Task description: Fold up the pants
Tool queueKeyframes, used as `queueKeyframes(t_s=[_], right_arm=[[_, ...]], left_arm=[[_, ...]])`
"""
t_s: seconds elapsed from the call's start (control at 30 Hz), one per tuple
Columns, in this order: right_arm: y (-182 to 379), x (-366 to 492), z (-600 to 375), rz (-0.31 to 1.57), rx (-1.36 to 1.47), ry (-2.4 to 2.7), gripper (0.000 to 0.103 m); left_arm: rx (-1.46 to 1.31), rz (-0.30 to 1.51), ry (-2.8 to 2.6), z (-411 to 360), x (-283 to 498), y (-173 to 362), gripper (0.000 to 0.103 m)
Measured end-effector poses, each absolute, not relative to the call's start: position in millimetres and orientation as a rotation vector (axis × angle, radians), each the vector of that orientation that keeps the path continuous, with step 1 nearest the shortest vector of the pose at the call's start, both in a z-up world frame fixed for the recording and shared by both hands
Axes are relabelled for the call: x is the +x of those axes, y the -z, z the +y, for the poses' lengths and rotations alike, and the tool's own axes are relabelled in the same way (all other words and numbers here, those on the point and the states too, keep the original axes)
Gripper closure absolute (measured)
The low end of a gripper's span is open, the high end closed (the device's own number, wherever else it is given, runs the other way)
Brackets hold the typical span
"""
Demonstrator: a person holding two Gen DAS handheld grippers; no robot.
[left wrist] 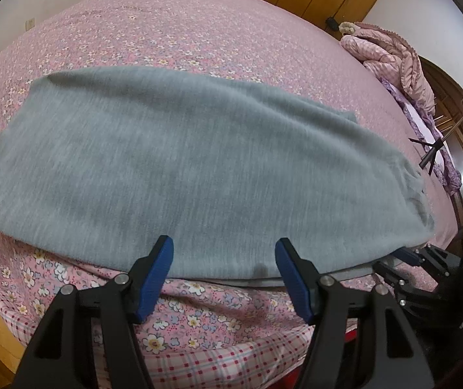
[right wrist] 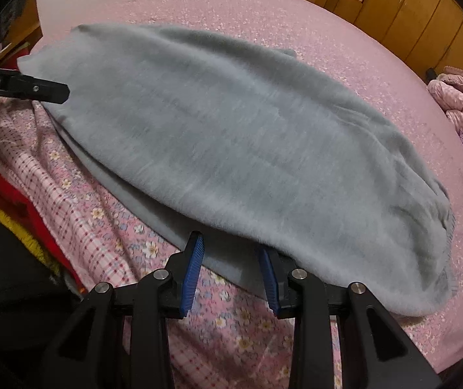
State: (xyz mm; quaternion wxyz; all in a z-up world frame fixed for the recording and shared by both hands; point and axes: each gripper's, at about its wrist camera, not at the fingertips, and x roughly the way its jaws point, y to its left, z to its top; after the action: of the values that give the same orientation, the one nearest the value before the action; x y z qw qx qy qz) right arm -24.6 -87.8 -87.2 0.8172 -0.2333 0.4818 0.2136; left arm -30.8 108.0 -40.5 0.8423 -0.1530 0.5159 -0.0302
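Grey pants (left wrist: 173,168) lie folded lengthwise on the pink floral bed, one layer over another, with the cuffed end to the right. They fill the middle of the right wrist view too (right wrist: 231,136). My left gripper (left wrist: 224,253) is open, its blue pads over the near edge of the pants and holding nothing. My right gripper (right wrist: 231,253) is open at the near edge, with the lower grey layer lying between its fingers. The right gripper also shows at the lower right of the left wrist view (left wrist: 403,269). The left gripper's finger shows at the left of the right wrist view (right wrist: 36,89).
The bed sheet (left wrist: 166,26) stretches far behind the pants. A pink quilt (left wrist: 390,55) is bunched at the far right. A black tripod (left wrist: 429,155) lies at the right edge. Wooden wardrobes (right wrist: 409,16) stand behind the bed. A red and yellow blanket (right wrist: 20,214) hangs at the near side.
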Motion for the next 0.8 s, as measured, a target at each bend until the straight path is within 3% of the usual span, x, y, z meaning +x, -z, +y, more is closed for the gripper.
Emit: queueKeyframes(t_s=[0.1, 0.13, 0.17, 0.2, 0.5, 0.8], right_arm=[[89.5, -19.8, -81.3, 1.017, -0.516, -0.464, 0.068], [90.0, -17.3, -80.5, 1.018, -0.510, -0.461, 0.077], [89.4, -13.9, -81.2, 1.018, -0.495, -0.452, 0.096], [88.4, -10.8, -82.7, 1.022, -0.477, -0.443, 0.101], [50.6, -22.8, -100.4, 0.963, -0.371, -0.568, 0.102], [89.9, -25.3, -114.1, 1.122, -0.289, -0.573, 0.102]], left_arm=[[-0.326, 1.088, 0.067, 109.4, -30.7, 40.9, 0.035], [-0.327, 1.087, 0.068, 109.8, -30.9, 41.0, 0.035], [-0.328, 1.086, 0.069, 110.3, -31.3, 41.2, 0.035], [-0.330, 1.084, 0.071, 110.9, -31.6, 41.4, 0.035], [-0.328, 1.031, 0.043, 117.8, -37.4, 27.7, 0.035], [-0.355, 1.050, 0.020, 126.0, -36.7, 30.5, 0.035]])
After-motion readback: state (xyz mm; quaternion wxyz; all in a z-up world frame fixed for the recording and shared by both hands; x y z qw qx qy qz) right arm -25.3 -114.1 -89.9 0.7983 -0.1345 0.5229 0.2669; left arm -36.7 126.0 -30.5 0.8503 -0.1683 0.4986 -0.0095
